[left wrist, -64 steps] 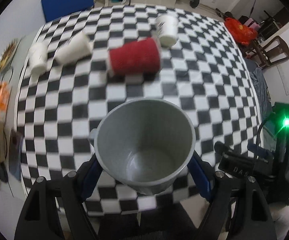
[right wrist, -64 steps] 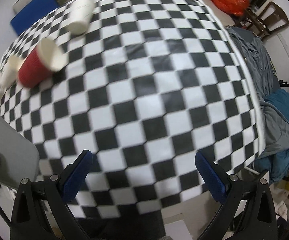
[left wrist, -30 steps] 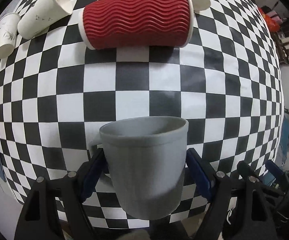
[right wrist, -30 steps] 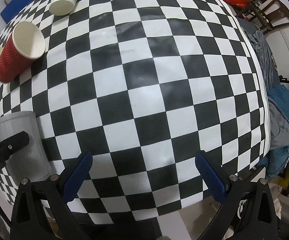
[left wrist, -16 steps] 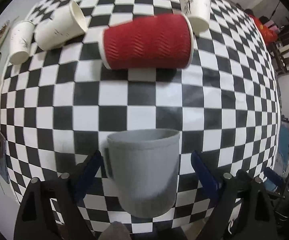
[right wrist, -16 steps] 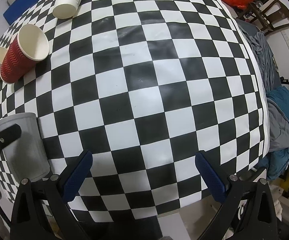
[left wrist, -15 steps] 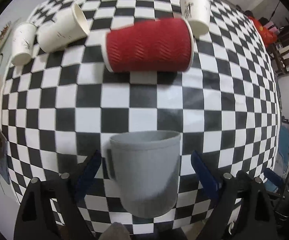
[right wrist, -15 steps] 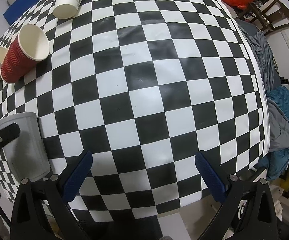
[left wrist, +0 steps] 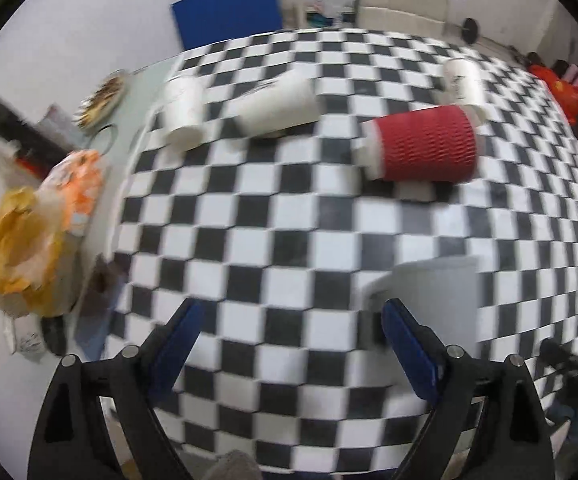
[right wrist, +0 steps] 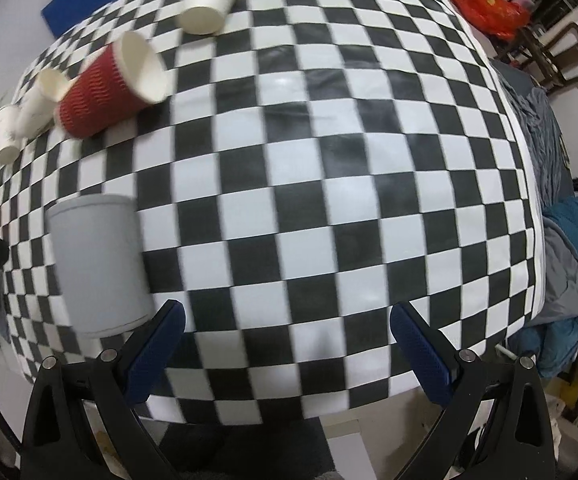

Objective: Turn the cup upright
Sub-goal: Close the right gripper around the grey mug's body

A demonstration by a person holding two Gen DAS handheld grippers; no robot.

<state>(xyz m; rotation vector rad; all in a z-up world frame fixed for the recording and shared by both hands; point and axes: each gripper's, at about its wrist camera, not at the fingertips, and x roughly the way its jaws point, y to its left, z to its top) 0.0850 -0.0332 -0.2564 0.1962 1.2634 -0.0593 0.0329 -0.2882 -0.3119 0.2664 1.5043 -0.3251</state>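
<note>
A grey mug (left wrist: 433, 304) stands upright on the checkered tablecloth (left wrist: 269, 240), just right of my left gripper (left wrist: 289, 332), which is open and empty. The mug also shows in the right wrist view (right wrist: 97, 264) at the left. My right gripper (right wrist: 285, 332) is open and empty above the near table edge. A red ribbed paper cup (left wrist: 421, 148) lies on its side farther back; it also shows in the right wrist view (right wrist: 109, 92).
Three white paper cups lie or stand at the back: (left wrist: 183, 112), (left wrist: 277, 104), (left wrist: 463, 80). Snack bags (left wrist: 37, 236) and clutter sit off the table's left edge. Grey and blue cloth (right wrist: 561, 220) lies beyond the right edge.
My left gripper has let go of the grey mug and swung left and back; the mug now stands free to its right. The right gripper has shifted slightly.
</note>
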